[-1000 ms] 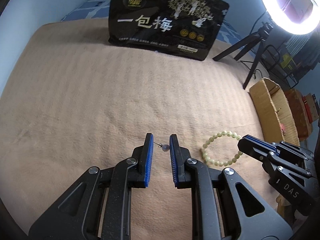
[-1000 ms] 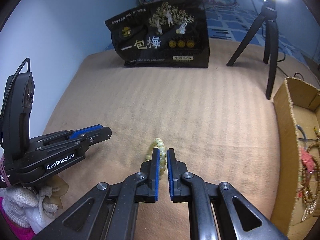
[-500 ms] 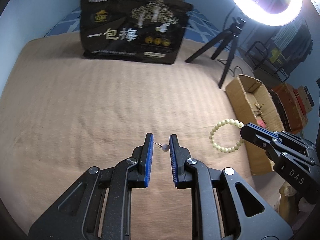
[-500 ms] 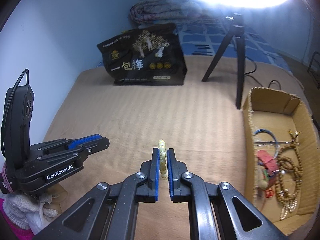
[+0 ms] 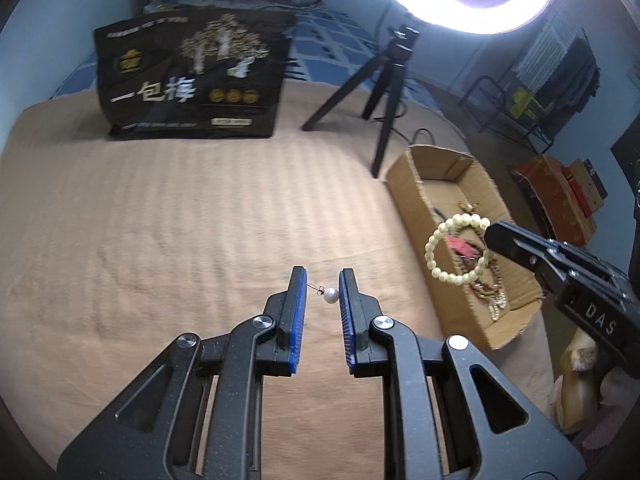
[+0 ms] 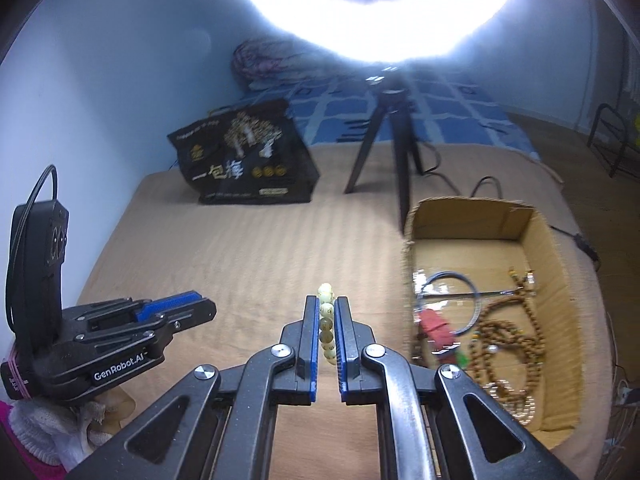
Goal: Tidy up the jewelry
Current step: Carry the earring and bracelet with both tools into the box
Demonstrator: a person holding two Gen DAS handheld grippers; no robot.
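**Both pieces brought up to the box**

The pearl earring [image 5: 330, 295] is clamped in the left gripper [image 5: 322, 296], beside the cardboard box [image 5: 472, 312]. The bead bracelet [image 5: 456, 249], pinched by the right gripper [image 6: 327, 322], is now carried over the box; dropping seems next.

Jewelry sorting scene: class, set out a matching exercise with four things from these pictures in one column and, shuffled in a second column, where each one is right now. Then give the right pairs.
Things
1. pearl earring
2. pale bead bracelet
3. brown bead necklace
4. black printed bag

Places
A. lying inside the cardboard box
B. pinched between the pads of the left claw
C. standing at the far end of the tan blanket
D. gripped in the right claw, lifted off the blanket

Pairs: 1-B, 2-D, 3-A, 4-C
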